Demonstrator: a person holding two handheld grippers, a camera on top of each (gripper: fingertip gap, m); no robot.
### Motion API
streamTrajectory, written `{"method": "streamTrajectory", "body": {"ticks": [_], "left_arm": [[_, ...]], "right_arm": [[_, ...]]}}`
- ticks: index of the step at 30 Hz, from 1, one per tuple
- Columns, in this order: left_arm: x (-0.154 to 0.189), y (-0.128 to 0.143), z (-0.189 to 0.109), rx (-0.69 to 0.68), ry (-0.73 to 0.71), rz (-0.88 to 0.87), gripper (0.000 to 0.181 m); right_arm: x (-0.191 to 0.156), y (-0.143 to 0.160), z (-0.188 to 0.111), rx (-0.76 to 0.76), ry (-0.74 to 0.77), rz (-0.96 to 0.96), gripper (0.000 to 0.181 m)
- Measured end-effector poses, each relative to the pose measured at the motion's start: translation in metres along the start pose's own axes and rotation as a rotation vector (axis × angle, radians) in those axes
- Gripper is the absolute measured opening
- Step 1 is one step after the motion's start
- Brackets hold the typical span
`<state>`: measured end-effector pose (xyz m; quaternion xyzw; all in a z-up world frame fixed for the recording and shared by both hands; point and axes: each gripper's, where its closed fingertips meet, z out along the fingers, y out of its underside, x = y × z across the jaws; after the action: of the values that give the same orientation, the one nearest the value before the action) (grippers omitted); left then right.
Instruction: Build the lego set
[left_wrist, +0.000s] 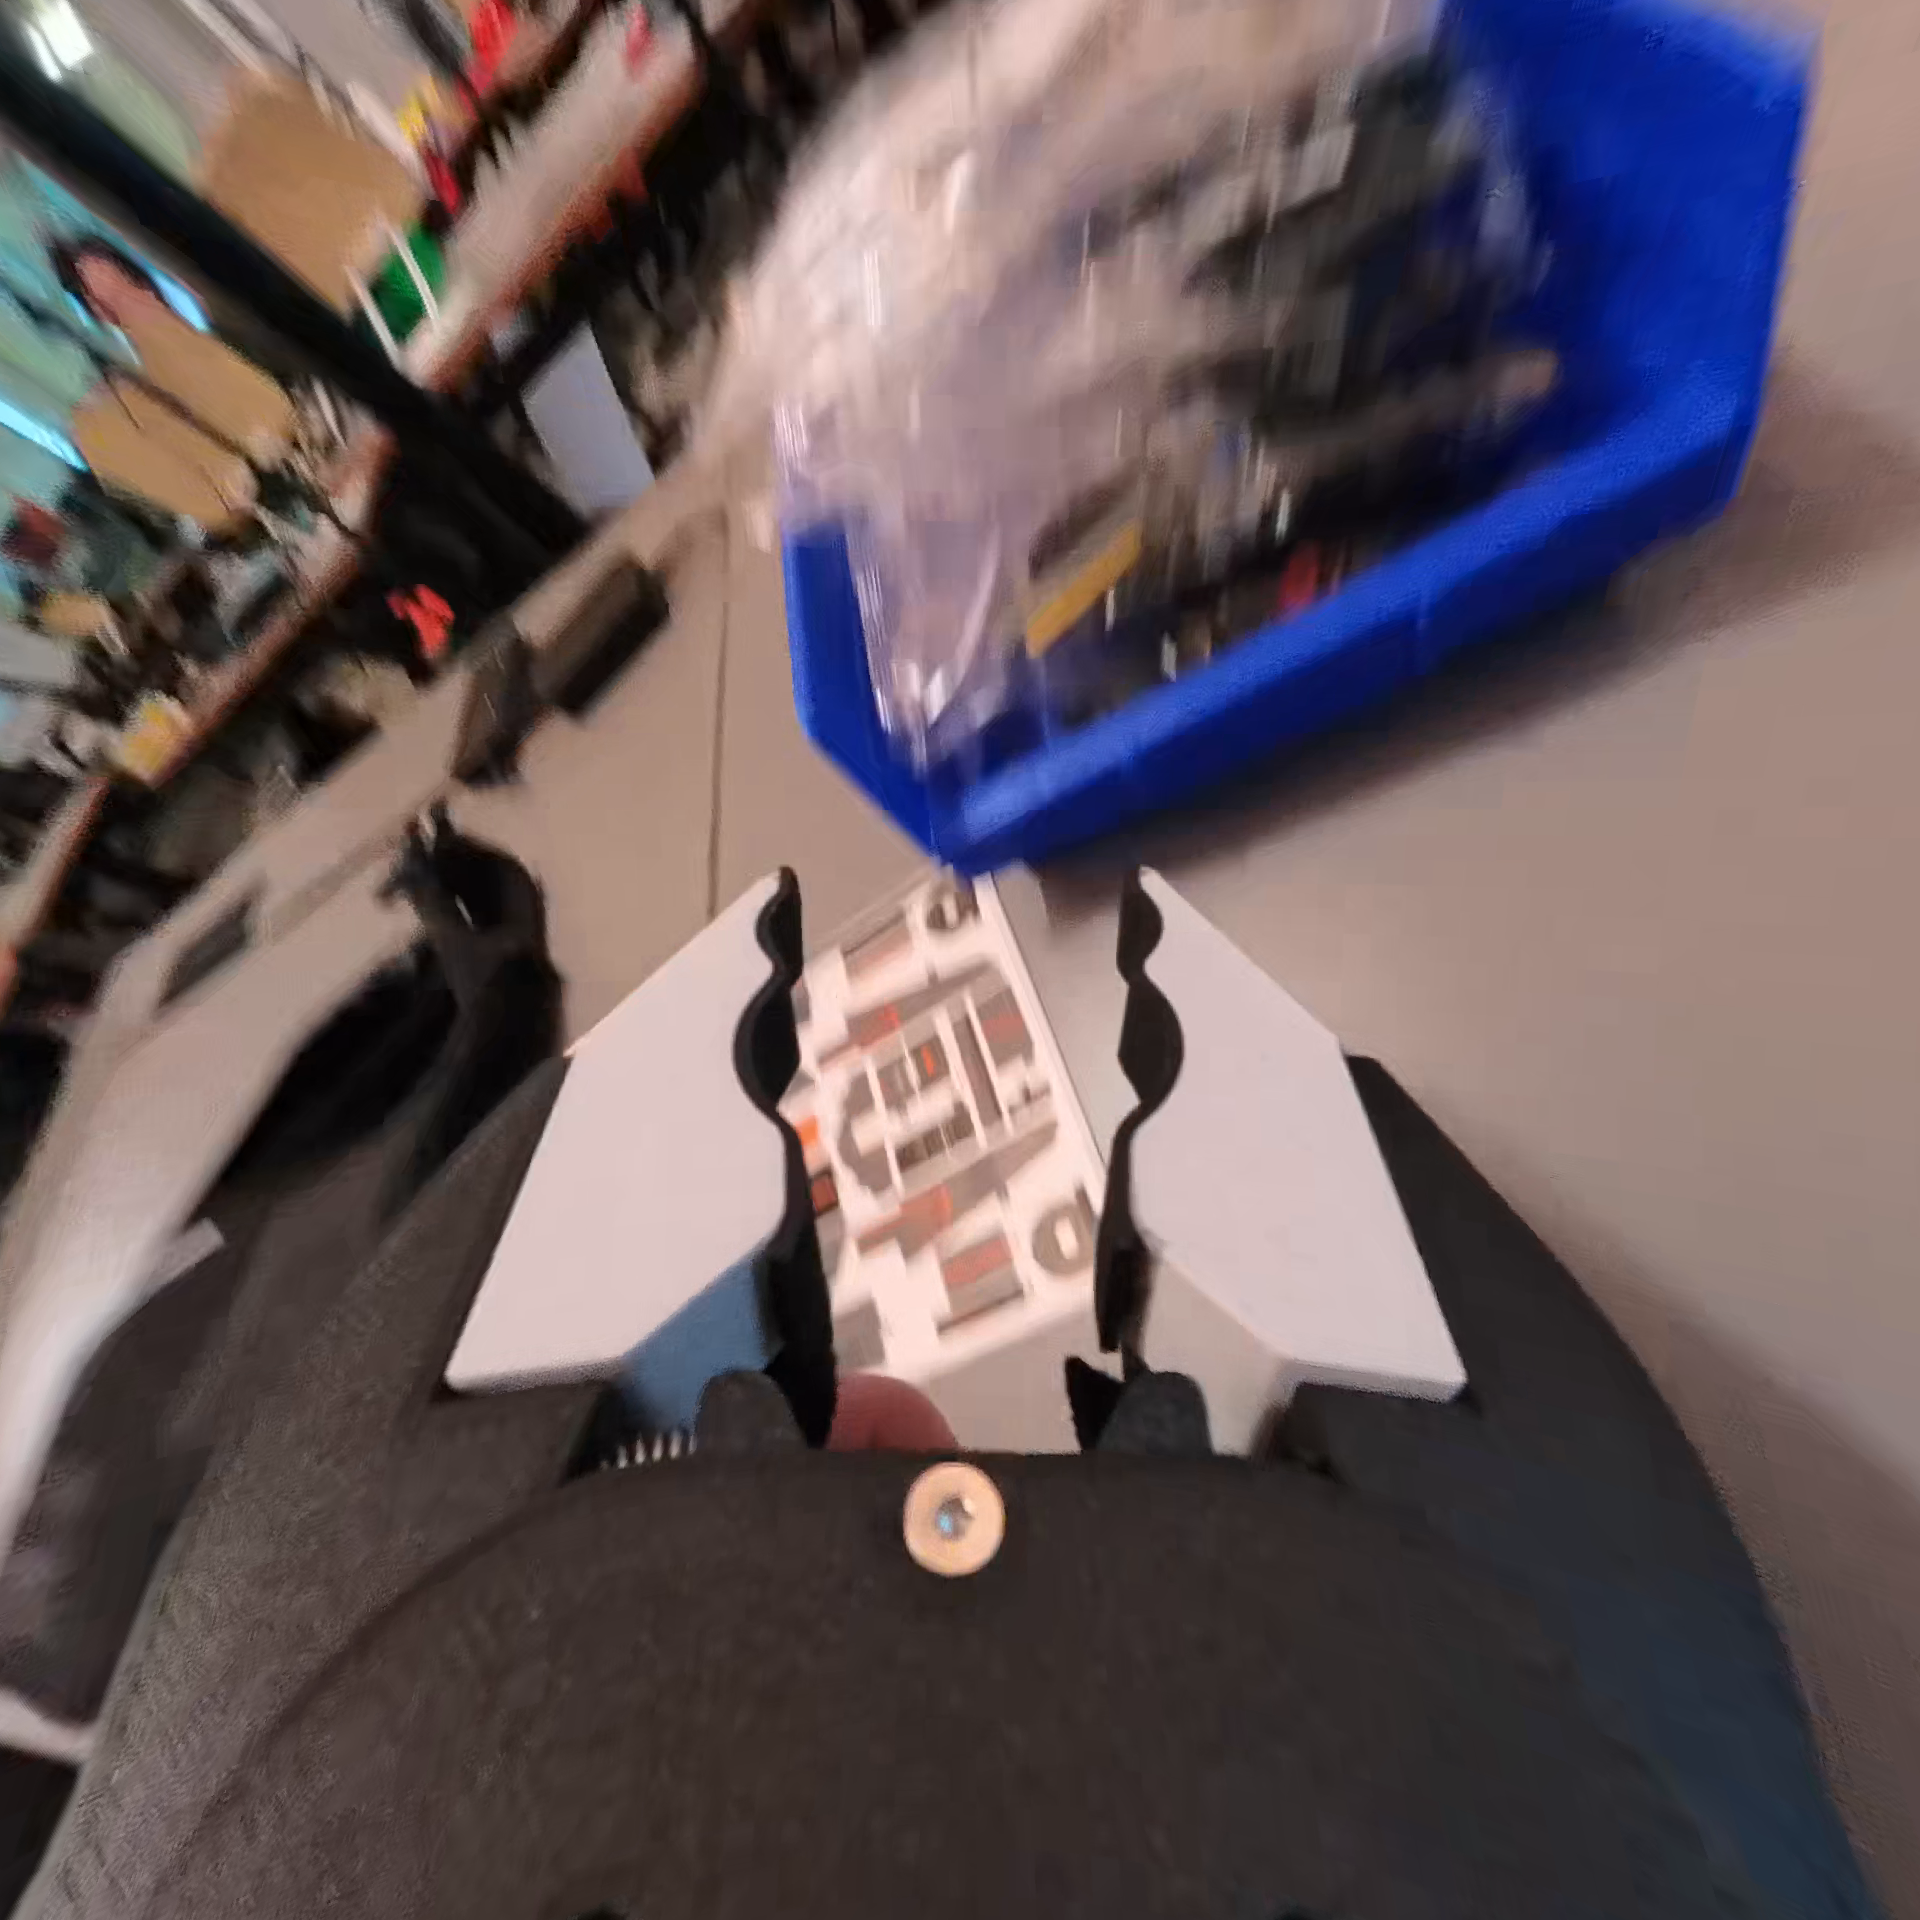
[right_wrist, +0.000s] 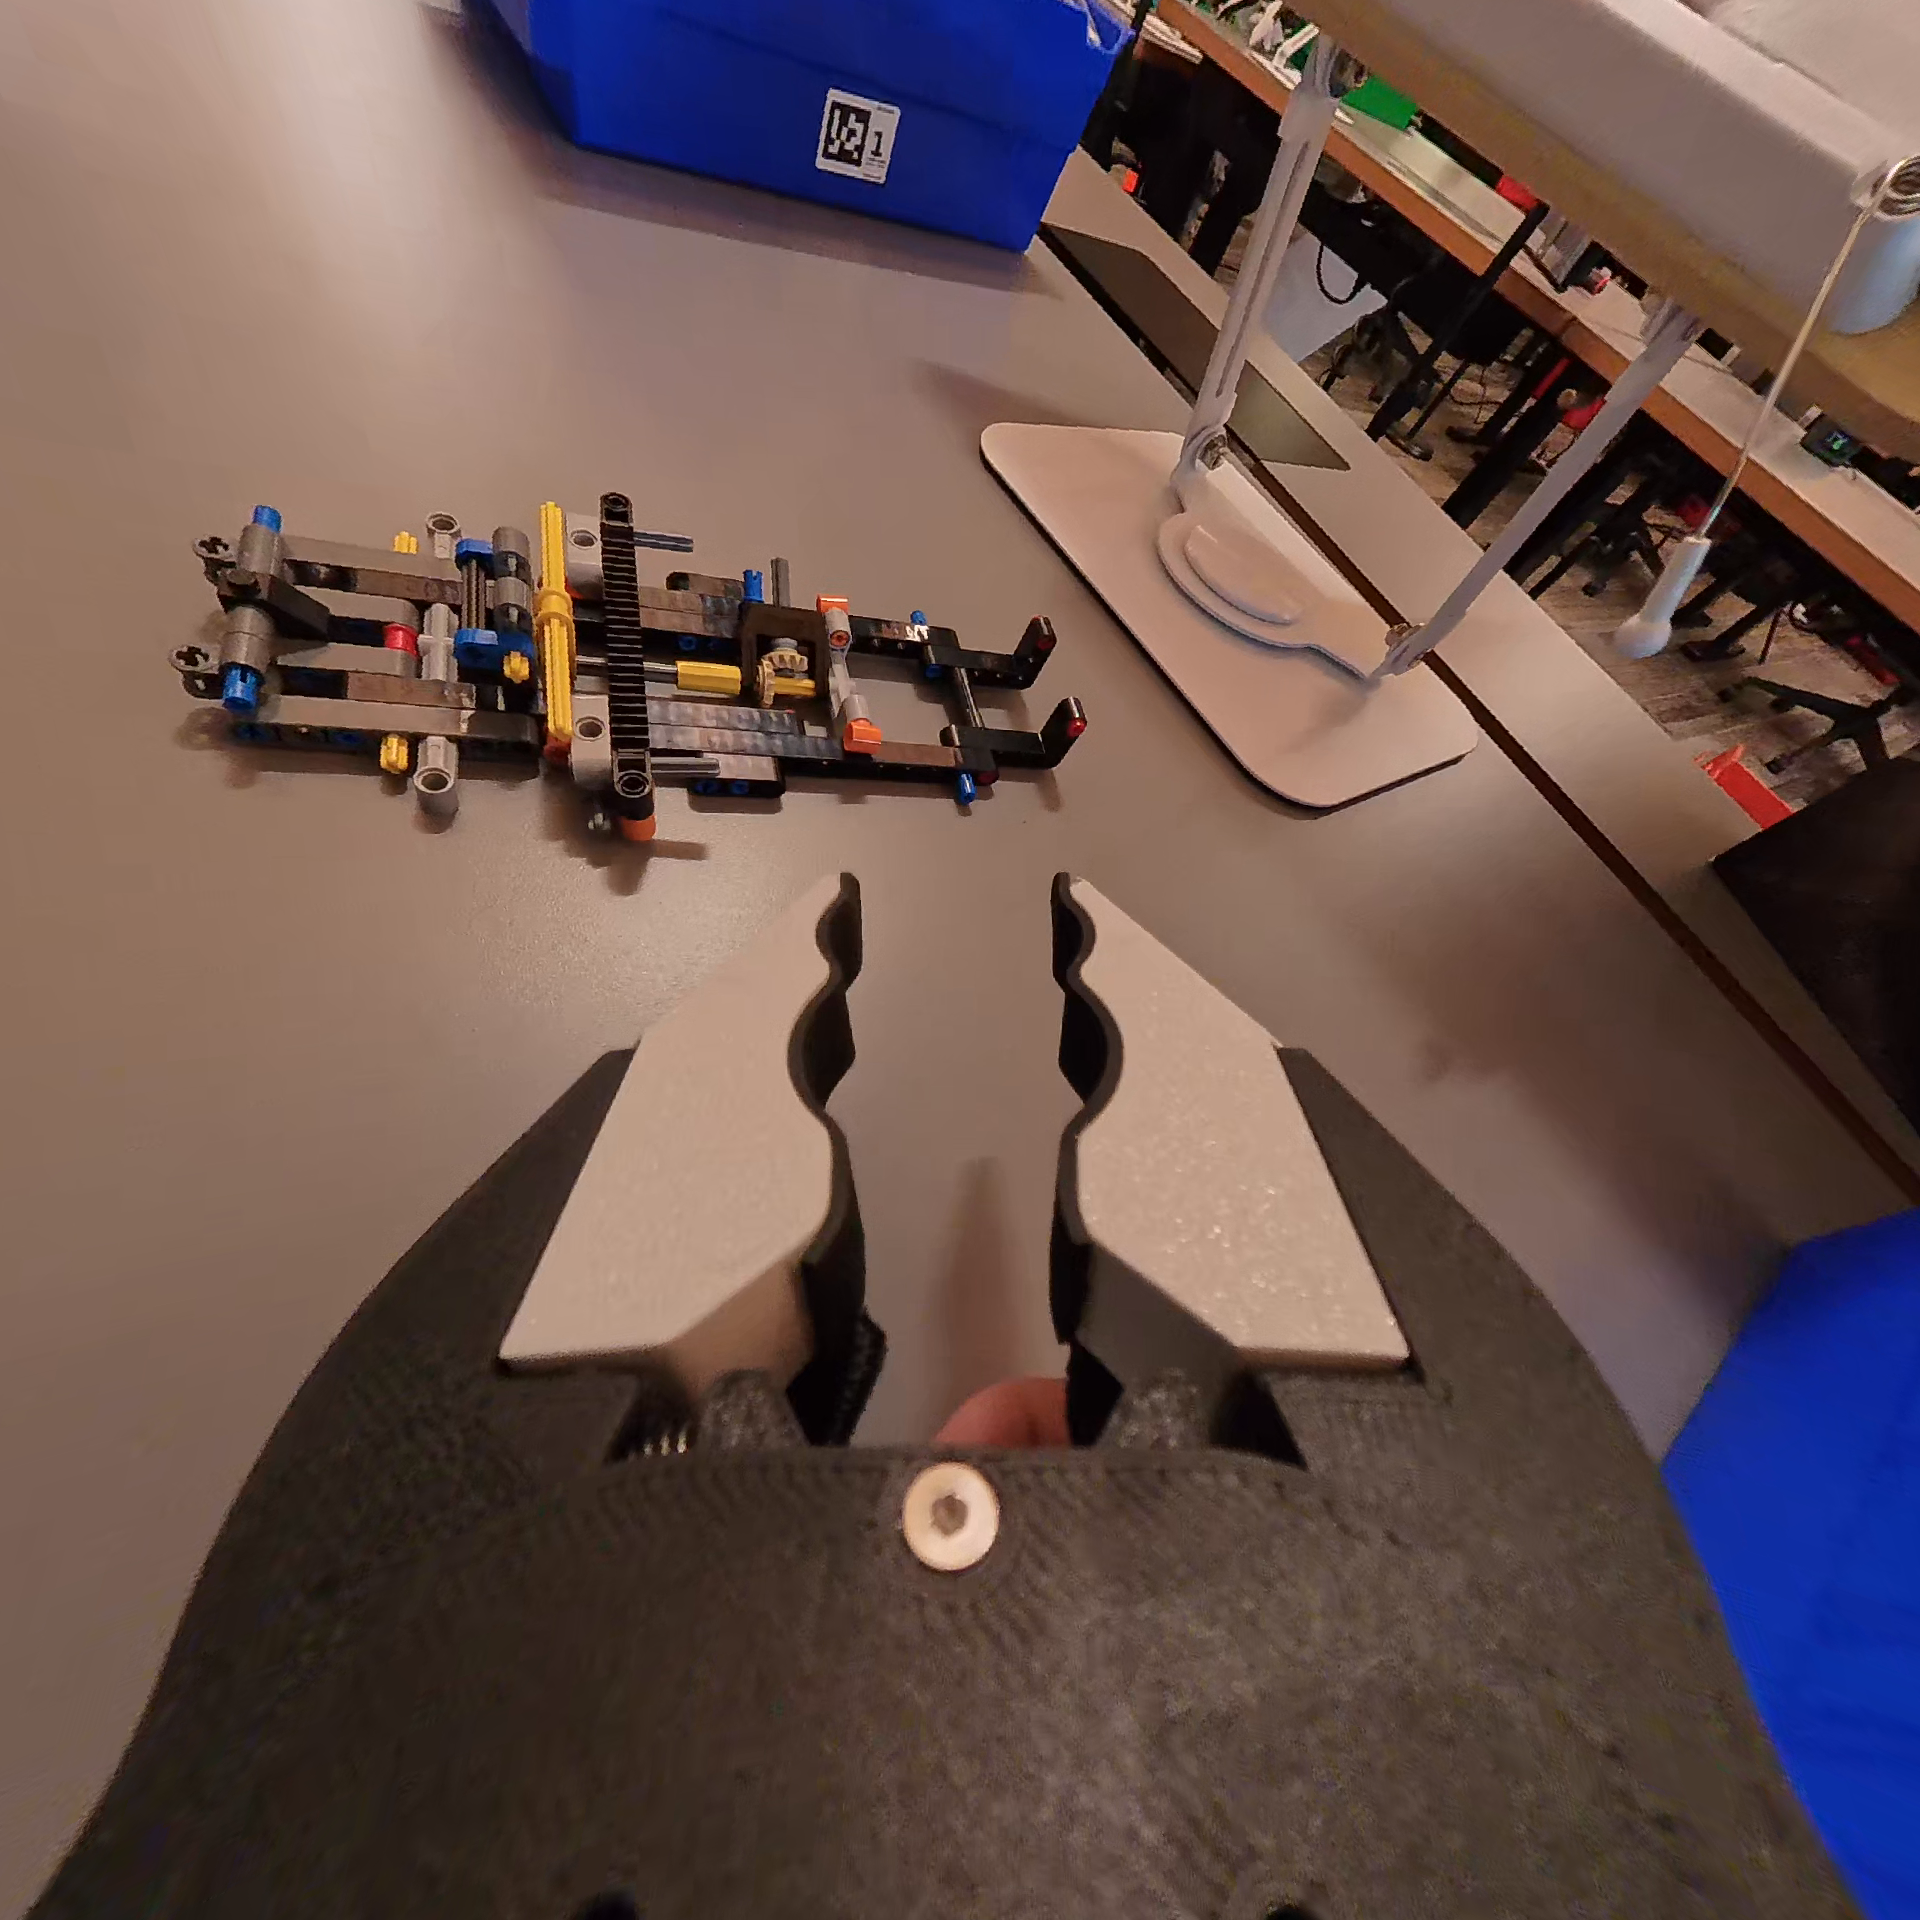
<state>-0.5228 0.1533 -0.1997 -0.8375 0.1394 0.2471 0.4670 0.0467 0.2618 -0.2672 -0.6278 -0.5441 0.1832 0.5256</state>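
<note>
Two grippers are showing, one per wrist view, and both are standing spread with nothing between their fingers. The right gripper (right_wrist: 956, 883) is hovering over bare grey table (right_wrist: 312, 1039), with open room around its tips. One partly built lego chassis (right_wrist: 623, 665) is lying flat on the table ahead and to the left of that gripper, apart from its fingertips, its long axis running across the view. To the right of the chassis one white lamp base (right_wrist: 1226, 613) is sitting near the table's right edge, which is running diagonally away. Farthest off, one blue bin (right_wrist: 790, 94) with a square marker sticker on its side is standing at the back of the table.

In the left wrist view, much blurred, the left gripper (left_wrist: 961, 883) is hanging above one white sticker sheet (left_wrist: 935, 1122) lying on the table, seen through the gap between its fingers. Just beyond the sheet's far end, one blue parts bin (left_wrist: 1299, 707) is holding clear plastic bags (left_wrist: 987, 364) of dark pieces; how many bags cannot be told. The table's left edge is running beside the gripper, with shelves beyond.
</note>
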Motion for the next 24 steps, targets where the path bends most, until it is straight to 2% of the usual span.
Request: {"method": "streamTrajectory", "body": {"ticks": [1,3,5,8,11,13,17,24], "left_arm": [[-0.002,-0.028,0.002,0.047,-0.009,0.050,0.058],[0.006,-0.076,0.015,0.102,-0.003,0.196,0.057],[0.017,-0.107,0.037,0.100,-0.012,0.371,0.053],[0.028,-0.125,0.070,0.073,-0.012,0.544,0.038],[0.033,-0.120,0.086,0.031,0.006,0.615,0.011],[0.031,-0.123,0.086,0.049,-0.010,0.609,0.002],[0.026,-0.129,0.078,0.057,-0.064,0.621,0.000],[0.017,-0.162,0.033,0.183,-0.150,0.551,0.000]], "right_arm": [[0.000,0.000,0.001,-0.004,0.000,-0.004,0.034],[-0.001,0.002,0.002,-0.013,0.001,-0.015,0.034],[-0.002,0.002,0.002,-0.015,0.008,-0.026,0.033],[-0.001,0.001,0.001,-0.009,0.017,-0.029,0.033],[0.000,0.000,0.000,-0.002,0.017,-0.024,0.033],[-0.001,0.000,0.000,-0.003,0.011,-0.021,0.033],[0.000,0.000,0.001,-0.002,0.005,-0.024,0.033],[0.001,-0.002,-0.001,0.008,0.012,-0.017,0.033]]}}
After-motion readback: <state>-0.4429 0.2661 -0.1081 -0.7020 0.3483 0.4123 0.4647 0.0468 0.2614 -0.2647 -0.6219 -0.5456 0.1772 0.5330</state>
